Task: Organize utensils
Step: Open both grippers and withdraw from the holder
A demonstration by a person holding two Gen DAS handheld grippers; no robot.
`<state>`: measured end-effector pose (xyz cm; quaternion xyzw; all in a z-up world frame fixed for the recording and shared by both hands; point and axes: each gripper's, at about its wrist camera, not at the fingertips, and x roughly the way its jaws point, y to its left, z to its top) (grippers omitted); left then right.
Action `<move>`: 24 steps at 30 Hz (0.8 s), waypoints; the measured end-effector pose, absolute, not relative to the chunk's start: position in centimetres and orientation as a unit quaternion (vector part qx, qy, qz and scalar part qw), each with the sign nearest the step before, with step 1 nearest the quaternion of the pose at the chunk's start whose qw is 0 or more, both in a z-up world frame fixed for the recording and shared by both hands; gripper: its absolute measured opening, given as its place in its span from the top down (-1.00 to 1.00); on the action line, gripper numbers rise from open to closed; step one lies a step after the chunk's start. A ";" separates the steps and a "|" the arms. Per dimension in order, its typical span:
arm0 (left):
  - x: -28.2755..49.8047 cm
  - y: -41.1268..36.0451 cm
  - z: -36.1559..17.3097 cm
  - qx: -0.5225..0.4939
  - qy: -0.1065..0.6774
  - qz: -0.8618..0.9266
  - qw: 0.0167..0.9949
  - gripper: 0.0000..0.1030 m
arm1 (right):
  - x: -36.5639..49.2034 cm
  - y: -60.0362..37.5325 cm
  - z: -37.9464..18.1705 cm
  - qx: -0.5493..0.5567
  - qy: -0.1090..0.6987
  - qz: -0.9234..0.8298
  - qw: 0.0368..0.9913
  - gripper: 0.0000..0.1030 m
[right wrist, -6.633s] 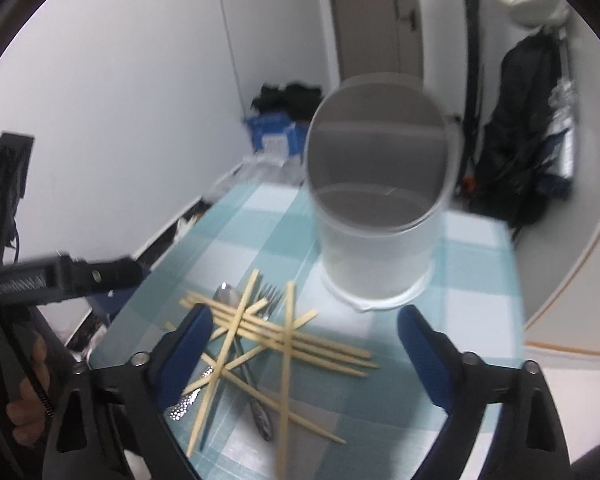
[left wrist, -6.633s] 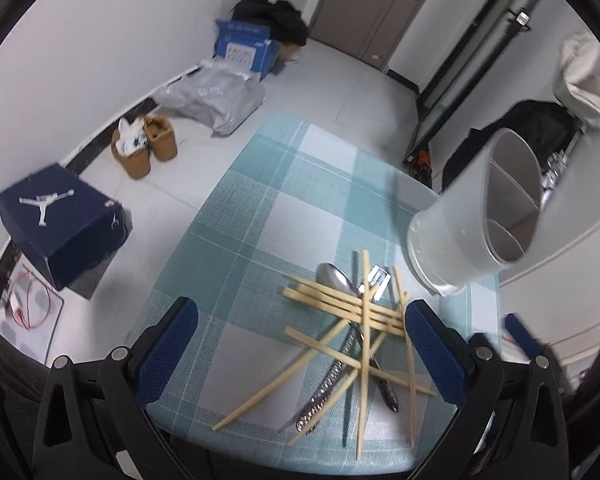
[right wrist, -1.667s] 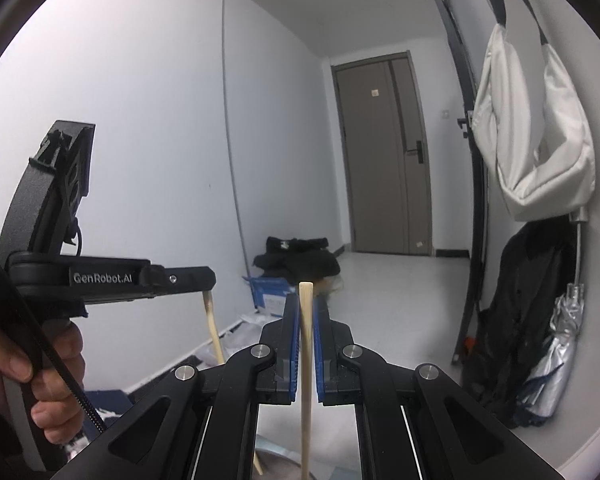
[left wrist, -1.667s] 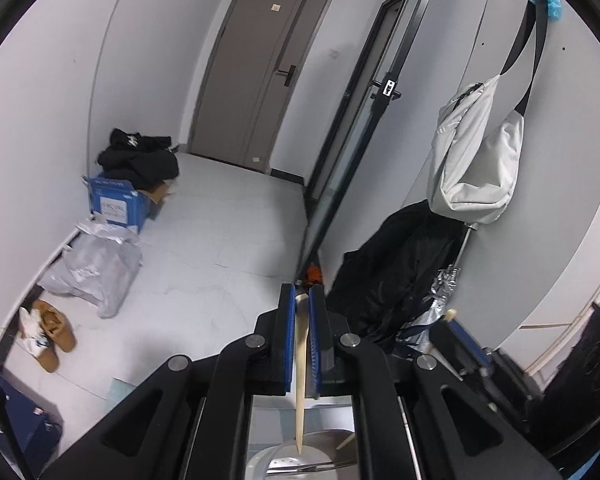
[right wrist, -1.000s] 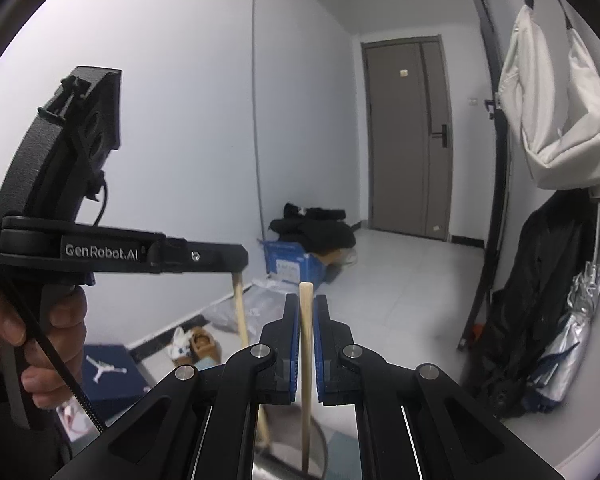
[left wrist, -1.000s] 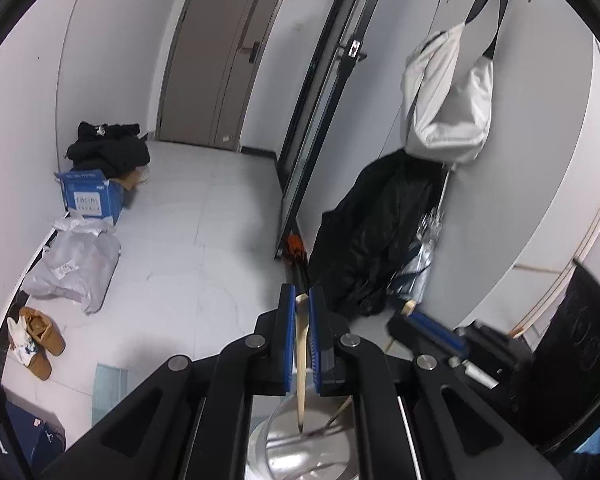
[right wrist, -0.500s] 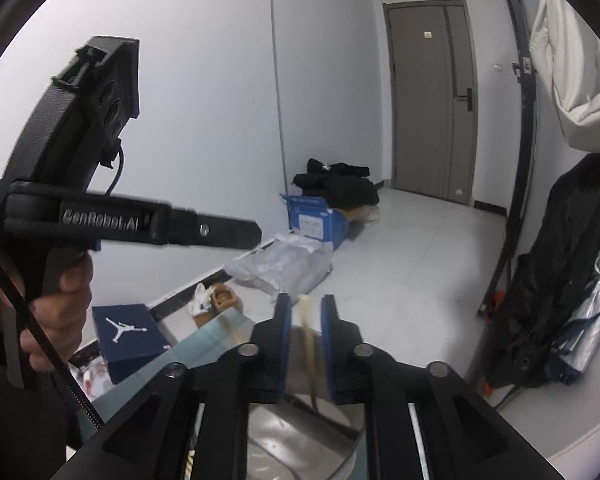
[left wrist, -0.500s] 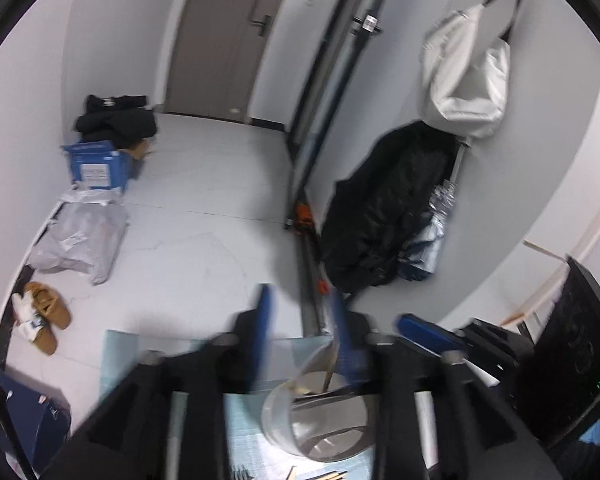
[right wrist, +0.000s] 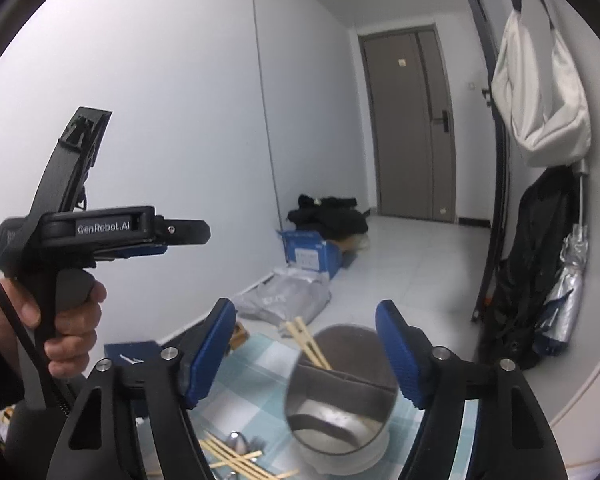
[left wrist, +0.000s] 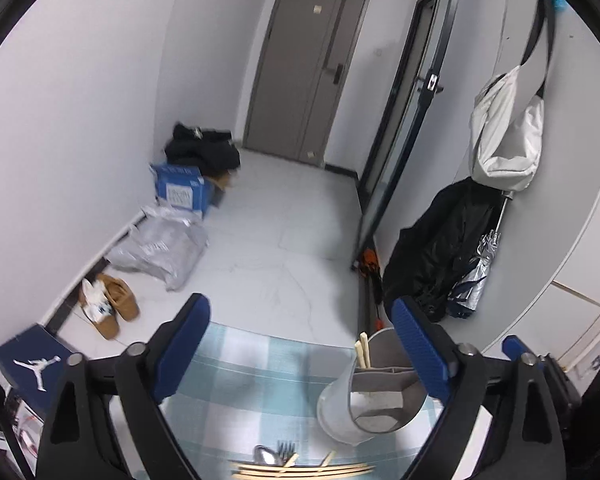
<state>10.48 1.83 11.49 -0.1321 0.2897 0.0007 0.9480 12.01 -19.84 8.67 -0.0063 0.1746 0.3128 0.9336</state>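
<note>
A grey divided utensil holder [left wrist: 374, 396] [right wrist: 340, 396] stands on the blue checked tablecloth [left wrist: 244, 376]. Two wooden chopsticks [left wrist: 362, 354] [right wrist: 308, 344] stick up out of its far compartment. More chopsticks [left wrist: 300, 470] [right wrist: 236, 456], a spoon [left wrist: 262, 454] and a fork [left wrist: 286, 449] lie in a pile at the near edge. My left gripper [left wrist: 300, 348] is open and empty, held above the table left of the holder. My right gripper [right wrist: 306, 350] is open and empty, above the holder. The left gripper also shows in the right wrist view, held in a hand [right wrist: 72, 312].
On the floor to the left are a dark blue shoe box [left wrist: 28, 360], brown shoes [left wrist: 108, 306], a grey plastic bag [left wrist: 160, 246] and a blue carton [left wrist: 182, 190]. A black coat [left wrist: 440, 256] and a white bag [left wrist: 504, 136] hang on the right wall.
Both grippers were shut, each on a chopstick held above the holder. Both have opened, and the two chopsticks now stand in the holder. Both grippers have drawn back.
</note>
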 end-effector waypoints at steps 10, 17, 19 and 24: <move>5.9 2.5 11.2 -0.125 0.258 0.042 0.957 -0.97 | 5.7 -19.9 10.5 0.031 0.128 0.299 0.945 -0.74; 3.5 2.8 9.6 -0.116 0.250 0.054 0.960 -0.97 | 2.4 -19.8 9.4 0.029 0.120 0.293 0.948 -0.87; 2.9 3.0 8.9 -0.110 0.250 0.054 0.960 -0.97 | 1.9 -19.6 8.7 0.027 0.129 0.285 0.949 -0.93; 2.7 3.3 6.3 -0.119 0.273 0.048 0.953 -0.97 | 1.7 -19.3 5.9 0.033 0.169 0.281 0.944 -0.95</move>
